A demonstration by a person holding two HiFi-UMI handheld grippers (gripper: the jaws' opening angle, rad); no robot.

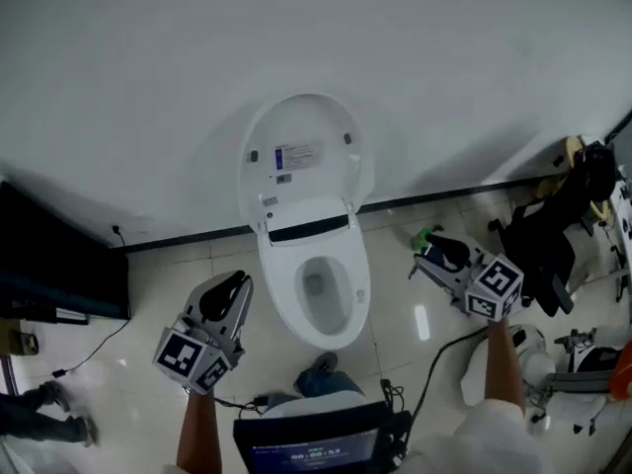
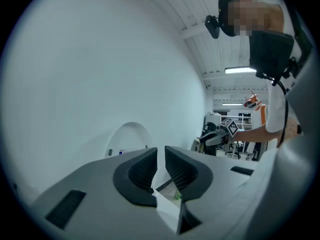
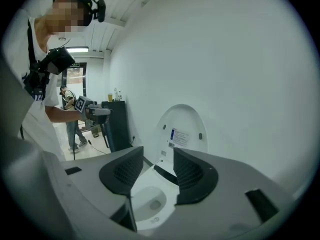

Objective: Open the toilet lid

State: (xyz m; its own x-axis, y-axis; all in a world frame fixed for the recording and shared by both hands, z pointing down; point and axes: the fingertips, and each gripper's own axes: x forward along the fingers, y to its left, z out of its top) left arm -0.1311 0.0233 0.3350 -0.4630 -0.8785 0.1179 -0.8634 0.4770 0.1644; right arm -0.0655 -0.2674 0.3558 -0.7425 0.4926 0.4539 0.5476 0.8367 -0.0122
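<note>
Nearest, at the floor's near edge: a dark screen (image 1: 314, 449) on the person's chest, one shoe (image 1: 322, 363) just in front of the bowl, and a second person's legs (image 1: 44, 413) by the near-left corner. Left gripper (image 1: 237, 286) hangs over the tiled floor (image 1: 148, 294) left of the toilet bowl (image 1: 318, 294), near it but not touching; its jaws stand a narrow slit apart, clamped on nothing. Right gripper (image 1: 427, 253) hangs right of the bowl, somewhat further off, jaws clearly apart and empty; its own view sees bowl and lid through the gap. A black cable (image 1: 439, 363) crosses the floor by the right forearm; a thinner cable (image 1: 97, 349) trails toward the left edge. Toilet lid (image 1: 301, 151) stands upright at the floor's far edge against the white wall (image 1: 316, 18), inner face with its label sticker (image 1: 296, 156) turned toward the person. Black cabinet (image 1: 59, 265) at the far-left corner; dark equipment clutter (image 1: 548, 235) at the far-right corner.
</note>
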